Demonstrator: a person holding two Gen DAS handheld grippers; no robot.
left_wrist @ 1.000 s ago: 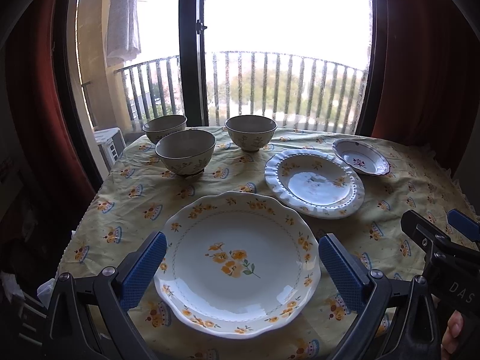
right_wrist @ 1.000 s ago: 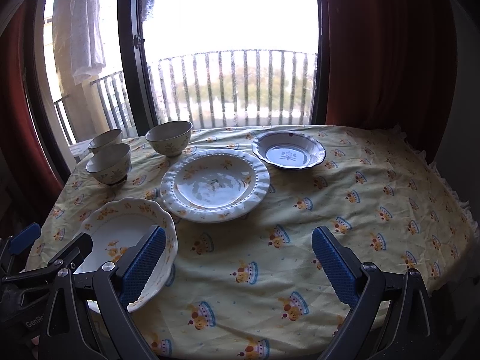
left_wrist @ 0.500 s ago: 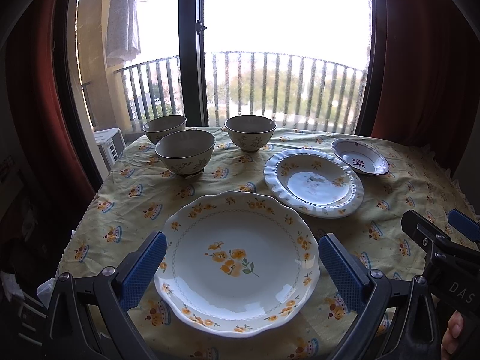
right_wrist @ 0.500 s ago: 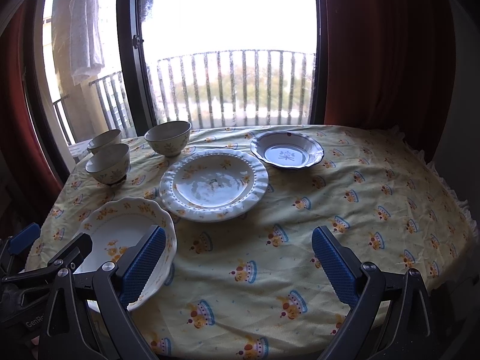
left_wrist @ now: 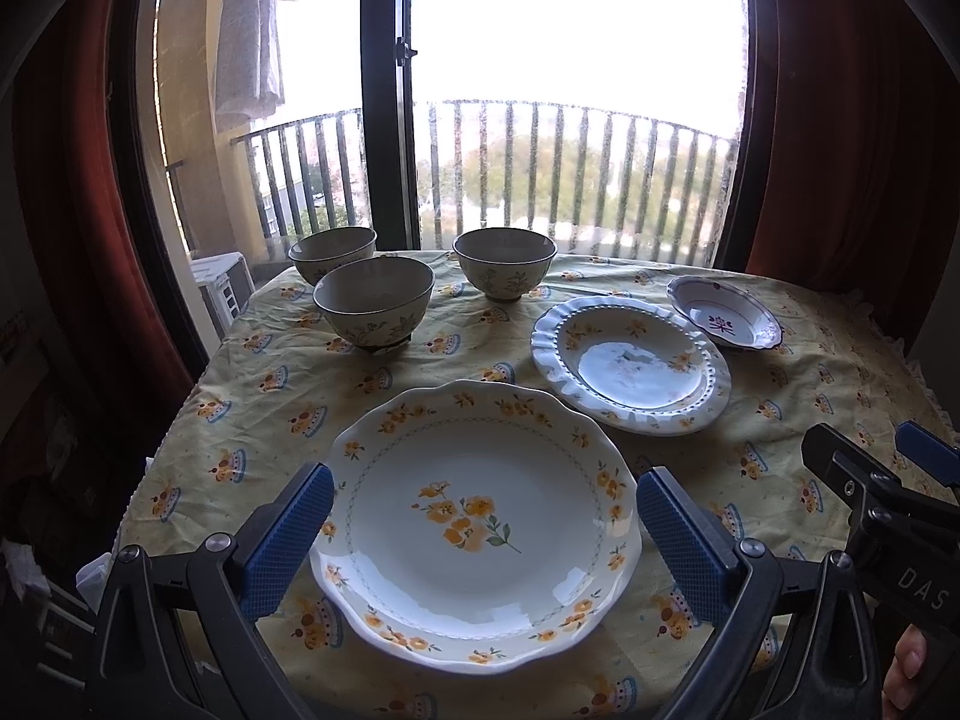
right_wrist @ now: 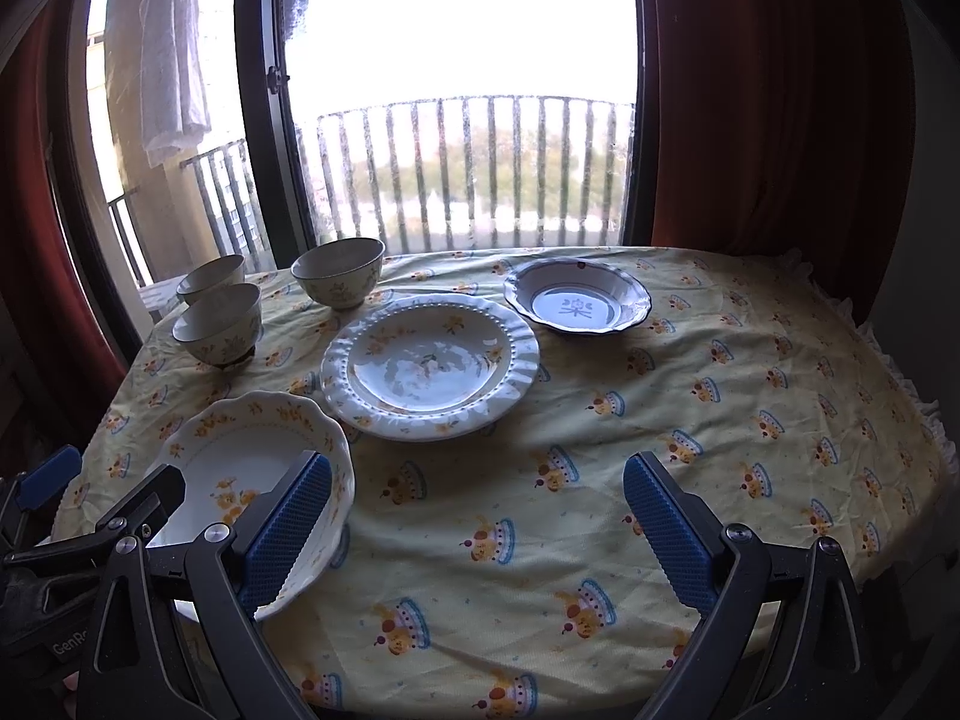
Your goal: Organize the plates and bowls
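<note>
Balcony window behind; round table under a yellow crown-print tablecloth. Left gripper is spread wide and holds nothing; its blue pads flank the scalloped yellow-flower plate, which lies flat directly between and just ahead of the fingers. Right gripper is also spread and empty, over bare cloth, with the same plate off to its left, partly behind its left finger. Beaded-rim plate sits ahead and to the right of the left gripper; small blue-rimmed dish lies beyond it. Three floral bowls stand ahead-left, well apart from both grippers. Nothing stacked yet. Judgement: left gripper is nearer the flower plate and already centred on it; plates are round, so no long axis matters, only reaching the rim.
</note>
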